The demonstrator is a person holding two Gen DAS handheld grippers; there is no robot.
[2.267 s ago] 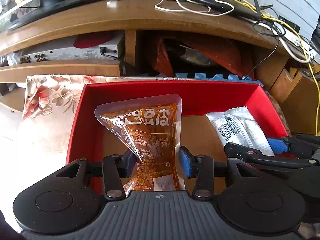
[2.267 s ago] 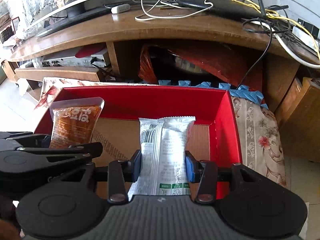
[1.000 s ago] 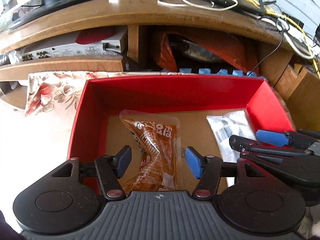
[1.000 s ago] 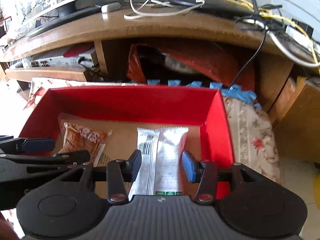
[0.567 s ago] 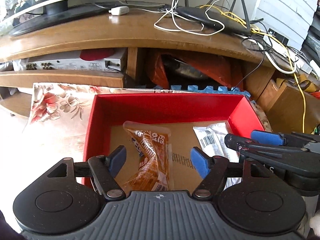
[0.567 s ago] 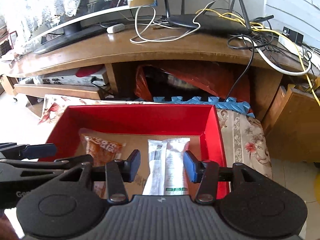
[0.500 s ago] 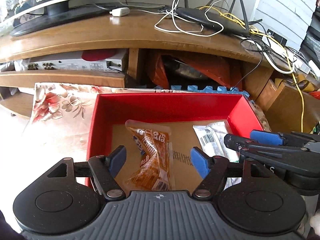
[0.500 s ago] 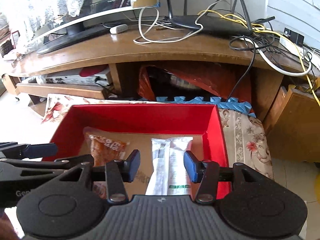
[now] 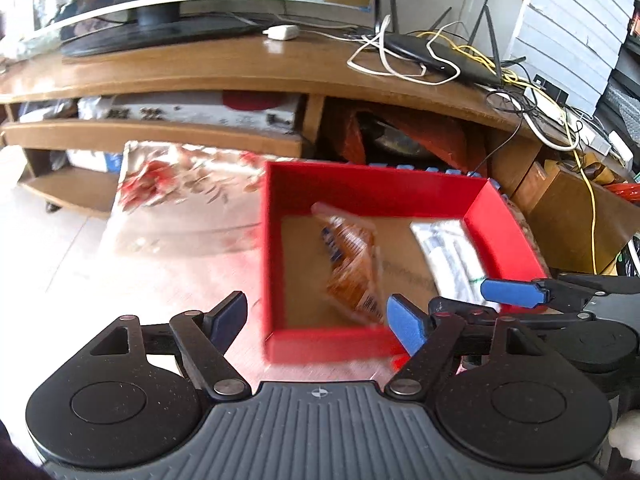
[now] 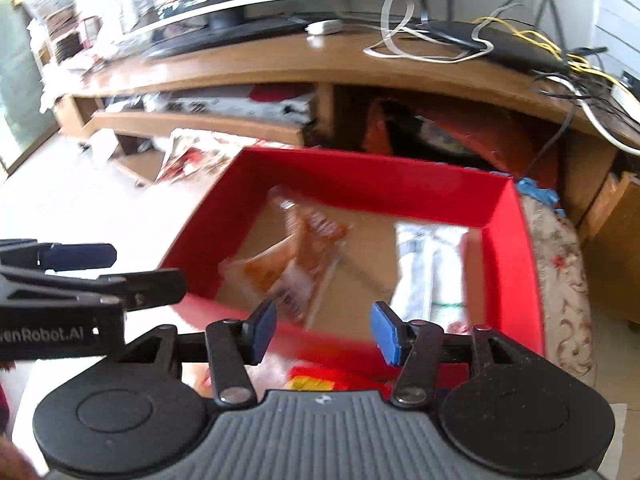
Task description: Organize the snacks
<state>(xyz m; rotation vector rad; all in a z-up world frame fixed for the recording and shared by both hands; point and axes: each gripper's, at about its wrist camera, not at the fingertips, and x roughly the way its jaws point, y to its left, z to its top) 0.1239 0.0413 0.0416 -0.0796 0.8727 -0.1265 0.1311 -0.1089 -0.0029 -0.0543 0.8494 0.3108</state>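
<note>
Both the left gripper [image 9: 316, 318] and right gripper [image 10: 323, 332] are wide open and empty, so the orange snack pouch [image 9: 352, 264] and white packet [image 9: 450, 256] lie loose in the red box [image 9: 372, 188], and a careless reach over its near wall could knock them.

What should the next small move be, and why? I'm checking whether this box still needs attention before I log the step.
Probably draw both tools back to look for another snack. The left tool and right tool are open and hold nothing, while the orange packet and white packet already lie inside the red box. A red wrapper lies just in front of the box, possibly next.
</note>
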